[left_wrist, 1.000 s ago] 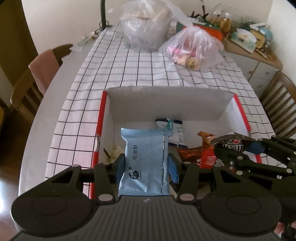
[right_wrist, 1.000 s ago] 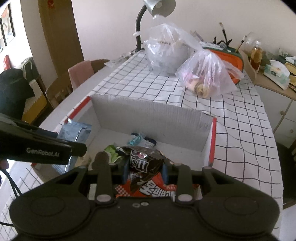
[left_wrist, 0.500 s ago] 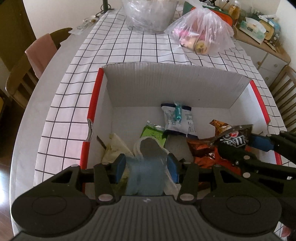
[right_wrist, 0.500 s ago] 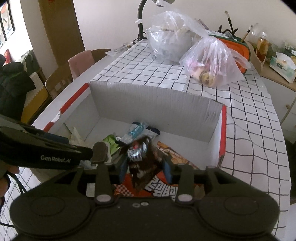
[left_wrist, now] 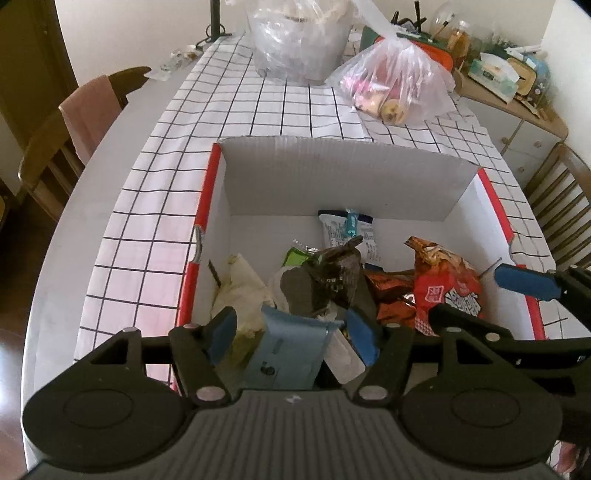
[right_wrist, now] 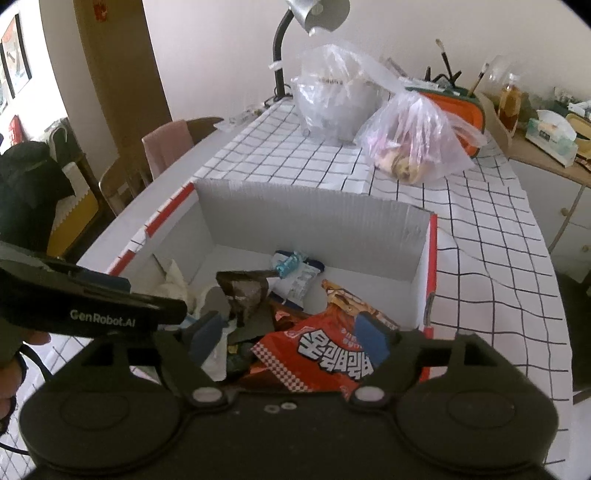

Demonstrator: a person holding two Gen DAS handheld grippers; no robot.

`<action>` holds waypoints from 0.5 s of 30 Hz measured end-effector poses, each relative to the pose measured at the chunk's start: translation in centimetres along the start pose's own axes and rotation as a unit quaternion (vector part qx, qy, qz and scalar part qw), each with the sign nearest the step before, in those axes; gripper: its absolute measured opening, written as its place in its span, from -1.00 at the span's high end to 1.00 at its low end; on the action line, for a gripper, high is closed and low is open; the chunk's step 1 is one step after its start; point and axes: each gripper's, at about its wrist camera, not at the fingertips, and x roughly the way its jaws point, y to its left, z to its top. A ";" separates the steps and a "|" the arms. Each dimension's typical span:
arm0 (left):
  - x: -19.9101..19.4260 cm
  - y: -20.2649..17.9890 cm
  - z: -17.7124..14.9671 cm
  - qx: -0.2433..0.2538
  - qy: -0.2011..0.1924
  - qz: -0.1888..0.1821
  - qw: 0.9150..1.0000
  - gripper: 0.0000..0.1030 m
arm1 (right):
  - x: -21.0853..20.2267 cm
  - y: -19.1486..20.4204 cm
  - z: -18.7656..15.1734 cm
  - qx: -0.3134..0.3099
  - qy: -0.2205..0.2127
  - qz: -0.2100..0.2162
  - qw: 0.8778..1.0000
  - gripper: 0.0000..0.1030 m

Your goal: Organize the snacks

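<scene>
I see the white cardboard box [left_wrist: 343, 177] on the checked tablecloth [left_wrist: 236, 110], snacks piled inside. My left gripper [left_wrist: 291, 334] angles down over its near edge, fingers spread, the blue packet [left_wrist: 284, 350] lying loose between them. My right gripper [right_wrist: 284, 336] hangs alongside, fingers apart above the red packet [right_wrist: 325, 354].

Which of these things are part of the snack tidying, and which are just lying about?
Part of the job:
box
blue packet
dark packet
red packet
left tool
right tool

Just lying about:
fruit bag
lamp
chair
</scene>
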 end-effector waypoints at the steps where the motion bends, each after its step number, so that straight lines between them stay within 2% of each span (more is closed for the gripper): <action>1: -0.3 0.1 -0.2 0.001 -0.003 -0.001 1.000 -0.28 | -0.3 0.2 0.0 0.000 -0.003 -0.001 1.000 -0.62; 15: -5.8 0.6 -2.9 0.012 -0.038 -0.031 0.999 -0.42 | -6.4 1.8 -1.5 0.010 -0.049 -0.007 0.999 -0.92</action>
